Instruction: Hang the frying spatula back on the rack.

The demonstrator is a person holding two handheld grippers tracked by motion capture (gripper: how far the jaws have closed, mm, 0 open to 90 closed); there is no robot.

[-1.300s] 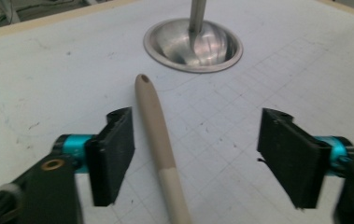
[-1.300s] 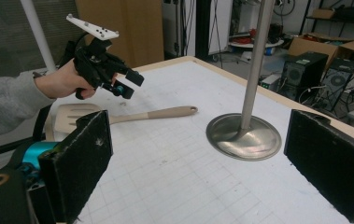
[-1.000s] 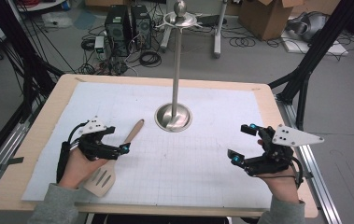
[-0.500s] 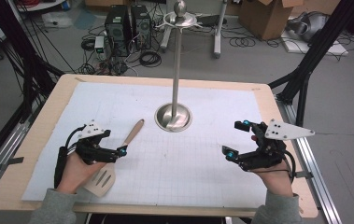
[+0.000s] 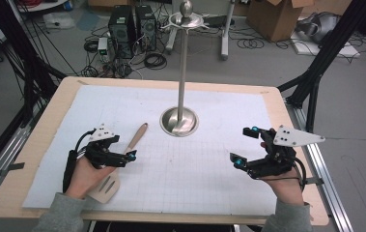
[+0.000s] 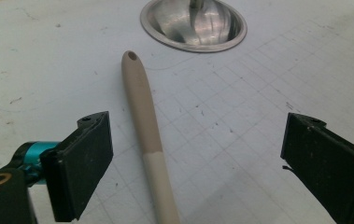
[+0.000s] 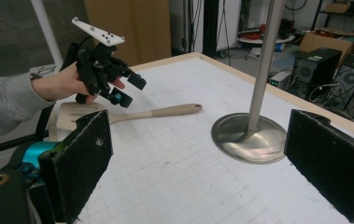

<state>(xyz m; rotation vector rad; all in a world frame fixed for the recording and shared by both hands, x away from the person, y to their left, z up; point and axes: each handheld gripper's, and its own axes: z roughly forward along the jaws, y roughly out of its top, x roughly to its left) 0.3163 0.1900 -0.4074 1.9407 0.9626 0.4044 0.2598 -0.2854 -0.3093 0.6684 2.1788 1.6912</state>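
Change since earlier frames: right tool (image 5: 246,145) has lifted slightly and turned inward toward the stand; left tool (image 5: 125,155) has stayed over the spatula handle; spatula unmoved.

Work in hand: approach to grasp the spatula (image 5: 131,145) with the left tool (image 6: 198,158).

Spatula position: flat on the white grid mat (image 5: 209,164) of the counter (image 5: 50,104), at the person's left. Slotted blade (image 5: 107,186) points toward the person and is partly under the left hand (image 5: 86,171); handle tip with its hanging hole (image 6: 131,56) points at the stand base (image 6: 194,25), near it but apart.

Left tool state: jaws wide, nothing held. In the left gripper view the handle (image 6: 144,121) runs up between the jaws, closer to the left jaw.

Right tool state: jaws wide, nothing held; hovers above the mat at the person's right, well apart from the spatula. Its view faces the pole (image 7: 264,60) and base (image 7: 249,137).

Stand: upright metal pole (image 5: 183,72) on a round base (image 5: 178,121), centre of the mat.

Procedure, judged from this position:
- Shift the left tool sideways until the handle lies midway between the jaws.
- Lower until both pads flank the handle just above the mat.
- Close across the handle's width, on the narrow section behind the colour change, not on the blade.

Caution: an off-centre close will likely roll or push the handle aside.
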